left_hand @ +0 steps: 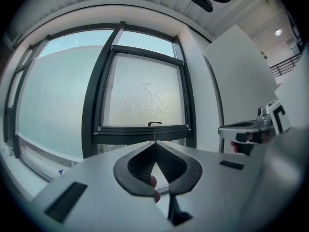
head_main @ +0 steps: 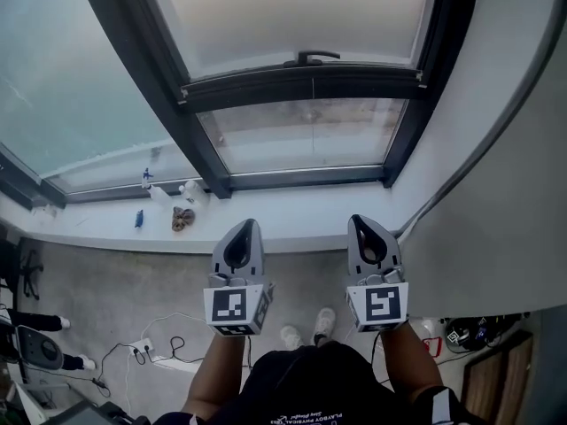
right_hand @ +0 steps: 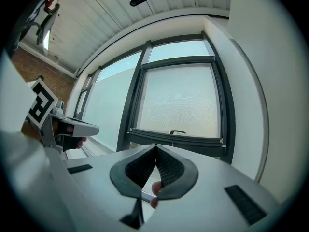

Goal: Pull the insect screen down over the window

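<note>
Head view: left gripper, right gripper, 2 closed; 1 insect screen.

**Room stock, as I face it**

Landmark: white sill.
- Above the sill: dark-framed window, its glass pale with hazy daylight. A larger fixed pane lies to its left.
- On the sill, left end: small blue bottle, brown lump.
- Right of the sill: plain white wall.
- Below the sill: grey floor, bearing my white power strip and cables.
- High over the sill: white panelled ceiling.
</note>
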Motion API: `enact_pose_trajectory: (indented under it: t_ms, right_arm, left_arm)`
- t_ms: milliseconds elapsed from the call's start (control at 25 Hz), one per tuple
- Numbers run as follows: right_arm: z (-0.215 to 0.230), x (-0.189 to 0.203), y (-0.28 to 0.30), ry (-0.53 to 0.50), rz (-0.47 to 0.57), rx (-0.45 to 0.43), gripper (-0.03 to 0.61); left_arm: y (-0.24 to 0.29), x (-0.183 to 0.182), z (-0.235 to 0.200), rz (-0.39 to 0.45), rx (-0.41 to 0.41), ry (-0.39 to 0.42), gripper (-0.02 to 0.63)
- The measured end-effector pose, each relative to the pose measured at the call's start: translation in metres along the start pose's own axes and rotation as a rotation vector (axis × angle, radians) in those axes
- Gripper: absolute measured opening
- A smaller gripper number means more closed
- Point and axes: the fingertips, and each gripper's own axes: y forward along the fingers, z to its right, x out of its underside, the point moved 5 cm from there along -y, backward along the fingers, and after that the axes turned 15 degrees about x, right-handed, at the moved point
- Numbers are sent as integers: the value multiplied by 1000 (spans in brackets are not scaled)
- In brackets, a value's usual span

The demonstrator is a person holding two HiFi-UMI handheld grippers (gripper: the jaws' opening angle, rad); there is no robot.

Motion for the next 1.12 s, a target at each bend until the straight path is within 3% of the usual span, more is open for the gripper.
enact_pose_trajectory:
  t_ms: [200, 400, 560, 840, 1120]
  right_arm:
    - [-10, -5, -20, -9, 7, 11, 3]
    - [-15, -5, -32, 21, -9, 75, 5]
    - [-16, -8, -41, -10, 11, 66, 3]
    - [4, -8, -56, -21, 4, 91, 2]
    - [16, -7, -56, -11, 16, 93, 2]
  left_arm:
    - [-23, 3, -3, 1, 17, -3, 3]
    - [-34, 1, -3, 10, 39, 9, 2]
    - [-36, 1, 3, 10, 26, 0, 2]
    - [-23, 0, 23, 38, 41, -9, 2]
    - [-21, -2, 46, 25, 56, 33, 2]
